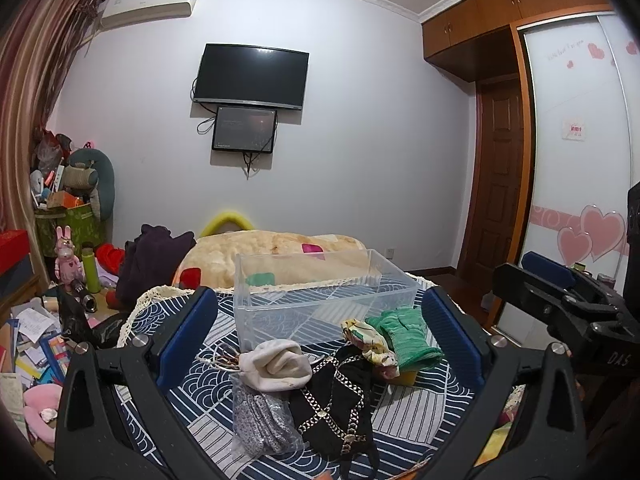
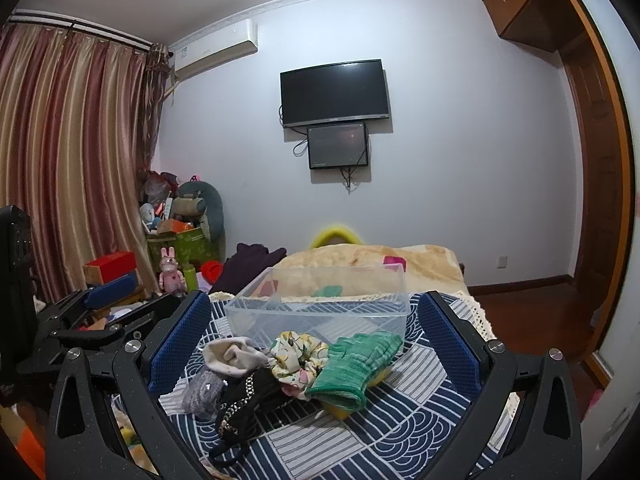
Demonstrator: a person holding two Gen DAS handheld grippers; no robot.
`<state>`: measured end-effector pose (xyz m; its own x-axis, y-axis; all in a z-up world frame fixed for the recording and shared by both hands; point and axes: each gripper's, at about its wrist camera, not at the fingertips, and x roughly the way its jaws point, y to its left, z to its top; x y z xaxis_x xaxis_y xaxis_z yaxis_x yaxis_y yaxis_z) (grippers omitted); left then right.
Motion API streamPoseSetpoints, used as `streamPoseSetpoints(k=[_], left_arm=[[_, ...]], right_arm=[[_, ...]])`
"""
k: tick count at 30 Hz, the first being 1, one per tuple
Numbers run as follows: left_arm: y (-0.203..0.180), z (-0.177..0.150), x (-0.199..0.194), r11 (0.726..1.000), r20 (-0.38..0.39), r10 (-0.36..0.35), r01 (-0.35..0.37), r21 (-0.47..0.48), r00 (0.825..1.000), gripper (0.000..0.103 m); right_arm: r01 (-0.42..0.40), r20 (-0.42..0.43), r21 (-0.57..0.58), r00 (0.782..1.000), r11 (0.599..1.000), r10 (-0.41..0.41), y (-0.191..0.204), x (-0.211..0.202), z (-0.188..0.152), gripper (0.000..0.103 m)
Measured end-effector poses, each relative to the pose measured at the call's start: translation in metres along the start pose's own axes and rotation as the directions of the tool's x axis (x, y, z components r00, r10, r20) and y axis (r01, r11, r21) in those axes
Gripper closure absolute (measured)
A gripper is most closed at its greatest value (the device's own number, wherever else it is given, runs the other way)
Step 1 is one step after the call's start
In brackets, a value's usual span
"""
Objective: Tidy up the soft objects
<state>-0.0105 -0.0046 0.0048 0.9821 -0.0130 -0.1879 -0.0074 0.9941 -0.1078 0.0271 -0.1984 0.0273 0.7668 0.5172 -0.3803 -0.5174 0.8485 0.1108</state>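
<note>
Both tongs spread, holding nothing: left tongs [image 1: 316,336], right tongs [image 2: 314,340]. Green glove [image 2: 354,364], floral scrunchie [image 2: 296,356], cream sock [image 2: 232,356] heaped before clear bin [image 2: 320,308].

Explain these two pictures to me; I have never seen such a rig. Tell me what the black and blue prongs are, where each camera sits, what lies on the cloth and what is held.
There is no robot: a person holds one two-finger clamp in each hand, each carrying a wide-angle camera that looks along its blue-padded fingers. One picture comes from the left gripper, the other from the right gripper; each also glimpses the other tool at its edge. Both are open and hold nothing. On the patterned blue cloth stands an empty clear plastic bin. In front of it lies a heap of soft things: a green knit glove, a floral scrunchie, a cream sock, a grey sparkly piece and a black chain-patterned cloth.
</note>
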Motion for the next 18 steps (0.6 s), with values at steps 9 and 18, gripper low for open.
streamPoseSetpoints(k=[9, 18], left_arm=[[0.010, -0.004, 0.004, 0.999, -0.001, 0.033, -0.033, -0.024, 0.999, 0.020], [0.034, -0.024, 0.043, 0.995, -0.141, 0.069, -0.079, -0.068, 0.988, 0.033]], right_arm=[[0.017, -0.021, -0.005, 1.000, 1.000, -0.017, -0.002, 0.009, -0.007, 0.006], [0.033, -0.145, 0.056, 0.989, 0.998, -0.025, -0.022, 0.037, -0.023, 0.034]])
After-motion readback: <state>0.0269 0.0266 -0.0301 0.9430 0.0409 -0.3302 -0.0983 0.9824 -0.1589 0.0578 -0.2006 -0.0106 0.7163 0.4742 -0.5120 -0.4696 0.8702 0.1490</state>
